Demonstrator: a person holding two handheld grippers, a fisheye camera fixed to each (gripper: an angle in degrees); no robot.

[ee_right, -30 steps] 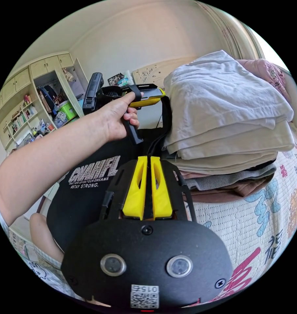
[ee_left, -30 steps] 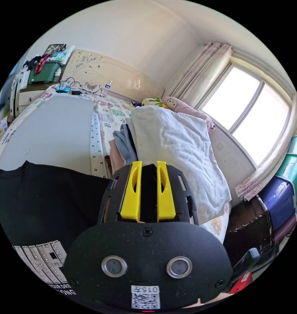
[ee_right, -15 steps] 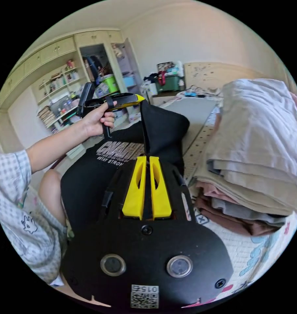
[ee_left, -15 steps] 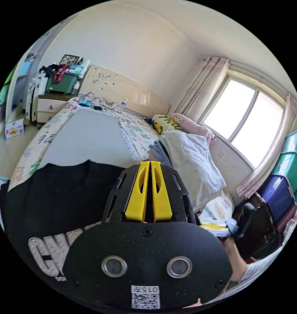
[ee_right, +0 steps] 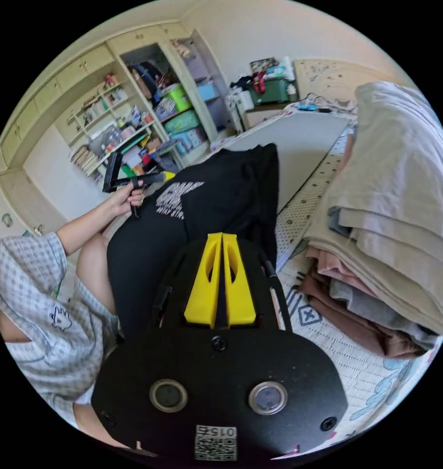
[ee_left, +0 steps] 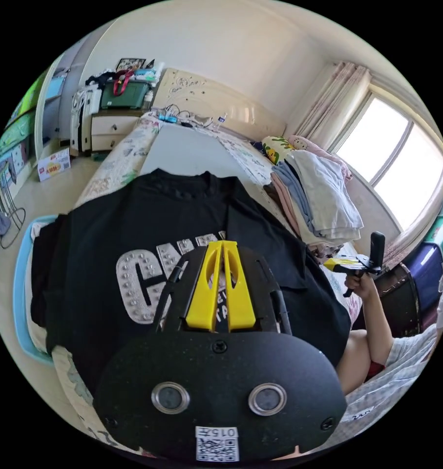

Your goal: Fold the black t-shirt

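Black t-shirt [ee_left: 182, 234] spread print-up on bed [ee_left: 182, 151] beside clothes stack [ee_left: 319, 200], flat for folding. I've both hand-held grippers pressed together, empty: left [ee_left: 220, 244], right [ee_right: 221, 237].

The bed [ee_left: 116, 168] has a sheet with bright pictures. A grey mat [ee_left: 182, 151] lies on it. The black t-shirt [ee_left: 133, 234] is spread flat over the mat's near end. A pile of folded clothes [ee_right: 397, 234] sits beside it.
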